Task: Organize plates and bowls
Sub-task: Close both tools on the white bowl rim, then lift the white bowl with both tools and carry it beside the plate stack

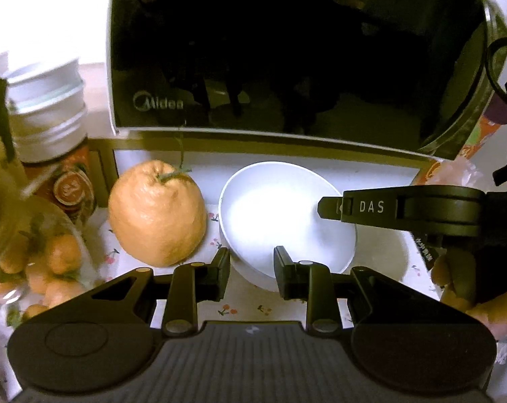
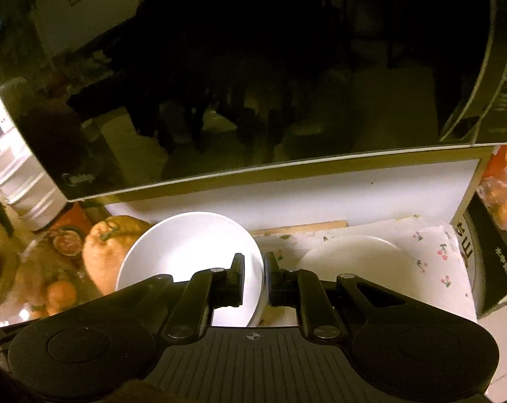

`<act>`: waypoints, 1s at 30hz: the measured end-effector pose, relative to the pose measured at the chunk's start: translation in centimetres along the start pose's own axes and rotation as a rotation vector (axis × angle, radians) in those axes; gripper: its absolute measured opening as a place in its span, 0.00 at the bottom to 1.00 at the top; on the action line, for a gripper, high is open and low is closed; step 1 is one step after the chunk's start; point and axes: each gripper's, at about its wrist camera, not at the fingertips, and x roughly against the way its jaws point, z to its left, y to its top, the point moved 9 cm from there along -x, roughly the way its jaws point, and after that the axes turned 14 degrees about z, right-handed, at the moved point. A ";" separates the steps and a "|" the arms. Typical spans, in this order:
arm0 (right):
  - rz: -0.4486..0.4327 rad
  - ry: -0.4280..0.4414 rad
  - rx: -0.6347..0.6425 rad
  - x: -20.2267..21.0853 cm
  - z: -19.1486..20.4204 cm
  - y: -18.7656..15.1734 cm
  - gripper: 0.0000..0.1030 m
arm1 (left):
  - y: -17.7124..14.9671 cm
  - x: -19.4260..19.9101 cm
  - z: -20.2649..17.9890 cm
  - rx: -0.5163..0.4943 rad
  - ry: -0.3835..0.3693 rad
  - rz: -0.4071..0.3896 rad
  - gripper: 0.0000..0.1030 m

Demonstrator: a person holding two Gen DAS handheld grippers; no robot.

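Note:
A white bowl (image 1: 280, 215) (image 2: 189, 248) sits tilted in front of the microwave. My left gripper (image 1: 251, 268) has its jaws on either side of the bowl's near rim, one finger inside and one outside, with a gap. My right gripper (image 2: 255, 278) is shut on the bowl's right rim; its finger (image 1: 334, 208) reaches over the bowl from the right in the left wrist view. A white plate (image 2: 354, 262) lies flat on the cherry-print cloth to the right of the bowl.
A black Midea microwave (image 1: 287, 50) stands right behind. A large orange citrus fruit (image 1: 157, 215) sits left of the bowl. A glass bowl of small oranges (image 1: 45, 265), a jar (image 1: 48, 124) and stacked white bowls (image 1: 42, 80) are at the left. A dark box (image 2: 488, 262) stands at the right.

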 end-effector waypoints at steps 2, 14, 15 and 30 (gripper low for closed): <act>-0.007 0.001 -0.001 1.0 0.2 -0.2 0.12 | -0.3 1.1 -0.2 -0.006 0.001 -0.006 0.25; -0.049 0.005 -0.013 8.3 0.9 -2.4 0.13 | -2.2 7.0 -1.7 -0.016 -0.020 -0.027 0.25; -0.050 0.005 -0.015 8.7 0.9 -2.6 0.13 | -2.5 7.1 -2.3 -0.019 -0.022 -0.028 0.25; -0.049 0.020 -0.064 13.6 -0.1 -8.8 0.13 | -8.5 9.7 -4.4 -0.021 -0.073 0.018 0.25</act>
